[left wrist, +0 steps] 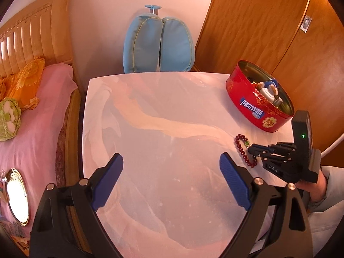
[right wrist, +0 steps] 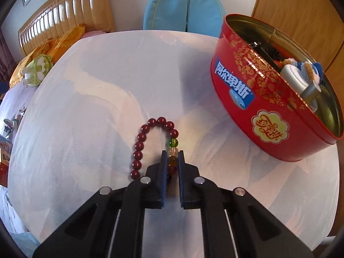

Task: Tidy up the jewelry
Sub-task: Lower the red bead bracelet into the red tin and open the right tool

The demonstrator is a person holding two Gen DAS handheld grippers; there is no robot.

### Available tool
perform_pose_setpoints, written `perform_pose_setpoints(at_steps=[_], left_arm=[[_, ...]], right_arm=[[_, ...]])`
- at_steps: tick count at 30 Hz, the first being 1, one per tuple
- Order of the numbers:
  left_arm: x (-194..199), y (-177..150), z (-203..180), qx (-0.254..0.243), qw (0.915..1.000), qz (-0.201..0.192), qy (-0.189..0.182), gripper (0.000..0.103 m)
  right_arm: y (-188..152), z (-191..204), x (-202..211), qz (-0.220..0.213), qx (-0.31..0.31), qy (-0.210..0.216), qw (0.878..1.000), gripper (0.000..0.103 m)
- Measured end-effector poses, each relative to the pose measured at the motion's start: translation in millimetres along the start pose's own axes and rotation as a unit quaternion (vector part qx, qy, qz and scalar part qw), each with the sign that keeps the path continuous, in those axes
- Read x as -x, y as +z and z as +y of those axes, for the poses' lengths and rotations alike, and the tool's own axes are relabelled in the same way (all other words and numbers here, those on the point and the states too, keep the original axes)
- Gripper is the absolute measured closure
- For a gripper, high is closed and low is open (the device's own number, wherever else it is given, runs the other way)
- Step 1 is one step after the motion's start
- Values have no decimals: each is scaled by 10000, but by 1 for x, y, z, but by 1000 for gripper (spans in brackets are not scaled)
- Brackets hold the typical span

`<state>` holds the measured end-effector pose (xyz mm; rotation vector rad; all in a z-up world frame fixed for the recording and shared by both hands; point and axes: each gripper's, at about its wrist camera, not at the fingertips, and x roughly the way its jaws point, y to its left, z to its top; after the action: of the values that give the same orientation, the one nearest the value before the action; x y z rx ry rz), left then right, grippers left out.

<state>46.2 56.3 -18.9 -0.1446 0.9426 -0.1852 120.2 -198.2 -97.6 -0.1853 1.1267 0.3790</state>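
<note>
While the right gripper (right wrist: pixel 172 157) pinched its amber beads, the dark-red round-bead bracelet (right wrist: pixel 140 137) lay looped; left gripper (left wrist: pixel 171 163) gaped wide.

The bead bracelet (right wrist: pixel 154 146) runs out of sight between the right gripper's (right wrist: pixel 172 157) fingers (right wrist: pixel 163 165).

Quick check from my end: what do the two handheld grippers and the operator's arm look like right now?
The left gripper has a black frame, silver pivot bolts and ribbed blue pads. The right gripper matches it in the right wrist view; from the left wrist view its black body shows white "UAS" lettering and a lit green indicator. The hand wears a pale grey sleeve.
</note>
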Motion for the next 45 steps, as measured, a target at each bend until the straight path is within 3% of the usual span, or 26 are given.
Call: perform_pose_setpoints(at_steps=[3,12,18,23,28,33,45], left_arm=[[0,3,0,-56,9998,-88,-157,14],[-5,7,-16,-161,9976,-219,-643,14],[-3,8,-33,-224,9966,-248,-751,14],[9,8,-45,-175,9972,-331,-653,14],[32,8,-63,-268,9973,-521,-447,14],[43,7,-76,-225,9977,-586,-240,14],[35,2,-81,40,9989,-471,-39,14]], right_arm=[[0,7,20,-151,-46,33,9999,93],[7,2,129,-1257,-17,-162,9919,93],[19,-49,173,-1843,-289,-550,9809,93],[38,-95,175,-1985,-551,-941,9740,93],[53,-140,150,-1754,-753,-1219,9740,93],[68,-181,110,-1192,-948,-1117,9820,93],[86,-220,32,16,-1269,-1004,9868,93]])
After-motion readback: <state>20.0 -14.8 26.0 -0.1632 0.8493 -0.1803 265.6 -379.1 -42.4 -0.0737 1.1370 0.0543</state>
